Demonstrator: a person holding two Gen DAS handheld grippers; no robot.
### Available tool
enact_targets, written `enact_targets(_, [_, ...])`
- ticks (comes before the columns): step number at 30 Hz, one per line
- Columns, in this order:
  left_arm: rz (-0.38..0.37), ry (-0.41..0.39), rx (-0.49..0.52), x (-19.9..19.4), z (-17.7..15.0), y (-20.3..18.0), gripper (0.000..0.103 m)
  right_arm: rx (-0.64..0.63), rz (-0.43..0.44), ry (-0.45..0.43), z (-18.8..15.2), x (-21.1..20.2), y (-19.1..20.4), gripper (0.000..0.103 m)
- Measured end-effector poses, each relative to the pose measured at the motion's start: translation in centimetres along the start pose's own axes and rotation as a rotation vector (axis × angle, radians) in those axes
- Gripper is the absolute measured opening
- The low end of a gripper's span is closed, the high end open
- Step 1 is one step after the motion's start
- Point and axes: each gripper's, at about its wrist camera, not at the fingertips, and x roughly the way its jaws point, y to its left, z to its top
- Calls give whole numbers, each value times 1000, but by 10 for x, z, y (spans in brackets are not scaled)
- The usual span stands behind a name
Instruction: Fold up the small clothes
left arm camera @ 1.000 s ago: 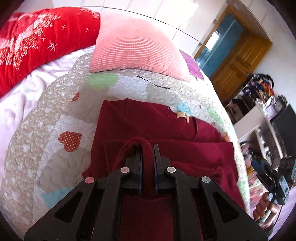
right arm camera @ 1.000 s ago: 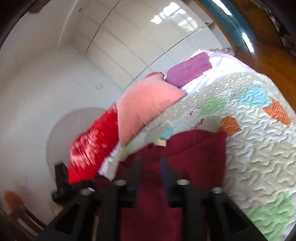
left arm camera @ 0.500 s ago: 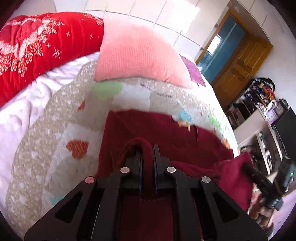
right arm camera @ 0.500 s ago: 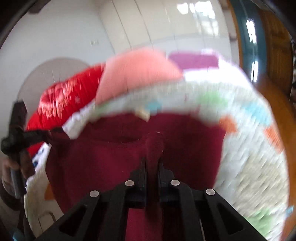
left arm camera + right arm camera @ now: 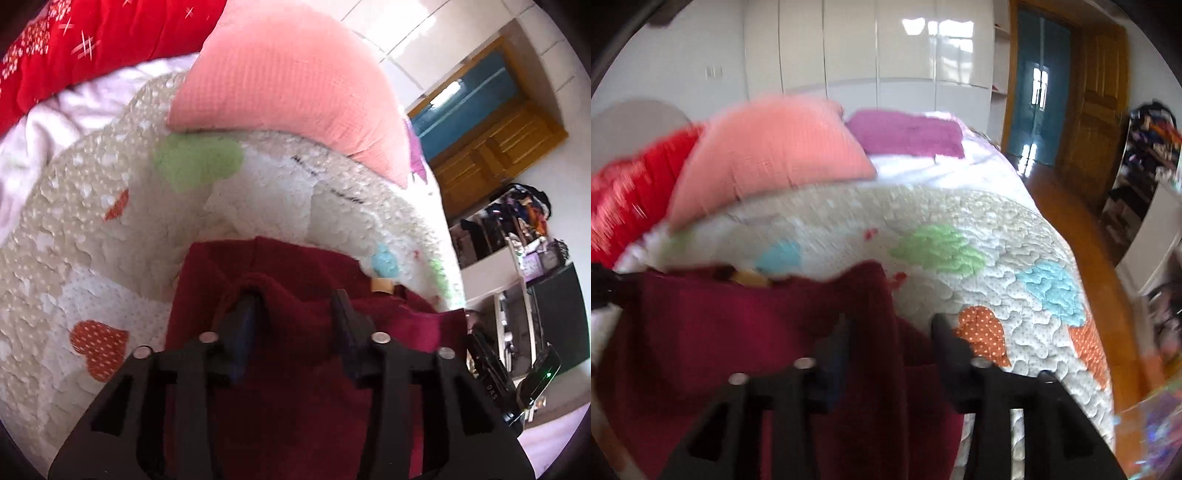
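Letting go is what both our grippers are doing: the left gripper [image 5: 295, 306] and the right gripper [image 5: 890, 332] each have jaws opening to a middling gap. A ridge of the dark red knitted garment [image 5: 280, 369] lies draped over the left finger of each, no longer pinched.

The garment rests on the pale quilted bedspread with coloured heart patches [image 5: 92, 258], at its near edge, its tan neck label [image 5: 382, 285] toward the far side. We judge that the near part has been carried over the far part to make a fold, which explains why both grippers sit low over the cloth, side by side.

A salmon-pink ribbed pillow [image 5: 288, 85] and a red embroidered blanket [image 5: 74, 48] lie farther off.
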Motion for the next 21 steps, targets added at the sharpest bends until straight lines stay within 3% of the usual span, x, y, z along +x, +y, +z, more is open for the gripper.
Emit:
enact_targets(1, [31,-37,2,-10,2,1,63,3,-8,-14,1,-12,-3,45])
enact_targets(3, [74,-111,3,-26,2,1,80,-5,-16,-28,4,-29,2,45])
enact_targets(5, [58,-150,2,-40,-1,4,80,7,89,-47,4,-43,8,45])
enact_targets(8, [81,-111,-12,-49,-15,9,80,-28,194,-8,-1,-47,26,45])
enact_targets(10, [114,-93,-3,-54,-36,13,80,-86,161,47,-7,-29,41,45])
enact_targets(13, [159,-48,12,-54,-72,22,80,-89,55,251,-24,26,46,46])
enact_targets(15, [182,-16,25,-51,-96,31,80,-55,53,211,-20,17,48,45])
enact_targets(18, [204,-1,39,-46,-124,40,80,-32,213,141,-7,-5,69,46])
enact_targets(21, [189,-65,81,-52,-145,38,81,-114,355,139,8,-9,119,47])
